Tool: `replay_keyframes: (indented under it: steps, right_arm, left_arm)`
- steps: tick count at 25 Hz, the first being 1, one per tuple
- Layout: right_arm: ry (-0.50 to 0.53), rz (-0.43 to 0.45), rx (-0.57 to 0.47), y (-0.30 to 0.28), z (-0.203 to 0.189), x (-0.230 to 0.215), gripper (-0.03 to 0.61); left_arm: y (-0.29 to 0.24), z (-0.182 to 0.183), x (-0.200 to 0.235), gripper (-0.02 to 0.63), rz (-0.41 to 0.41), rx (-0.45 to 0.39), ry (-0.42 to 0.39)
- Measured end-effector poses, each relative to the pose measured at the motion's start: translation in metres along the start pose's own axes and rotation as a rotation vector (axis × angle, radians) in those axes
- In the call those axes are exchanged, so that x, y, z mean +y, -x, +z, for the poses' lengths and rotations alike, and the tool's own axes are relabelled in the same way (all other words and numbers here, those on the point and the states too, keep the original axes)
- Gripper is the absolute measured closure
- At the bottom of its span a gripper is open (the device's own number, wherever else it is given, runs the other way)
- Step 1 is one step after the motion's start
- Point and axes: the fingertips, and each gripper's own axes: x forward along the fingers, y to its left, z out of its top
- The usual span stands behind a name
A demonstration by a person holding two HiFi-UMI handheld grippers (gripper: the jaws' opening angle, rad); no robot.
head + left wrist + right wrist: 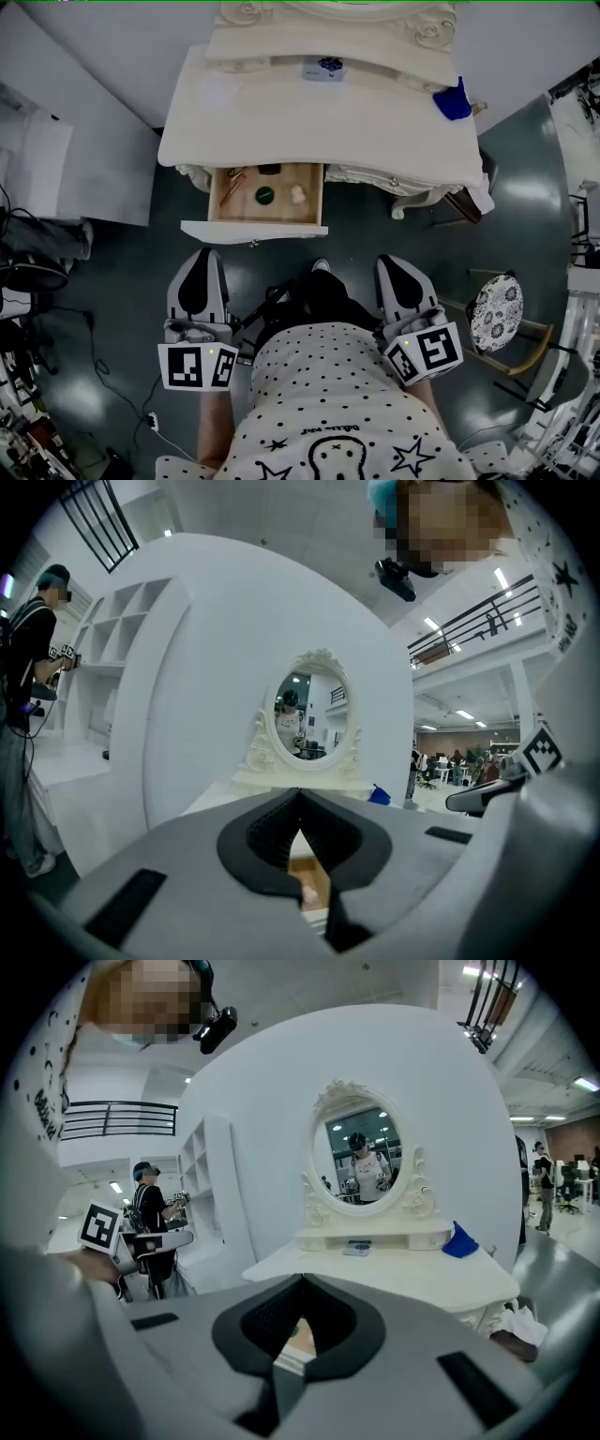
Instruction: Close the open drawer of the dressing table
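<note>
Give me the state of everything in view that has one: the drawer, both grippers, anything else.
drawer: open, pulled out, small items inside.
left gripper: shut, empty, short of the drawer front.
right gripper: shut, empty, short of the drawer front.
mirror: upright at the back of the tabletop.
stool: upright, off to the table's right.

Too small to name the bits (265, 194) in the drawer (255, 228). Reduced to a sliver behind the closed left gripper (300, 799) and right gripper (302, 1283) in their views. Crops the mirror (328, 11) at the head view's top.
</note>
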Motion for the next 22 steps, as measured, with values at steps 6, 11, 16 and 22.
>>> replay_keyframes:
  steps: [6,11,16,22]
  right_arm:
    - [0.009,0.016,-0.015,-0.002,0.008,-0.038,0.569]
    - [-0.005,0.028,-0.013,-0.002,0.007,-0.050,0.569]
    - [-0.035,0.013,0.015,-0.003,-0.002,-0.061,0.569]
    - [-0.053,0.001,0.039,-0.007,-0.008,-0.065,0.569]
  left_arm:
    - [-0.015,0.005,-0.012,0.601,0.060,-0.027,-0.023]
    - [-0.020,0.005,-0.005,0.601,0.109,-0.022,-0.045]
    - [-0.032,-0.014,0.009,0.601,0.126,0.053,-0.066]
    - [-0.041,-0.085,0.024,0.601,0.103,0.282,-0.055]
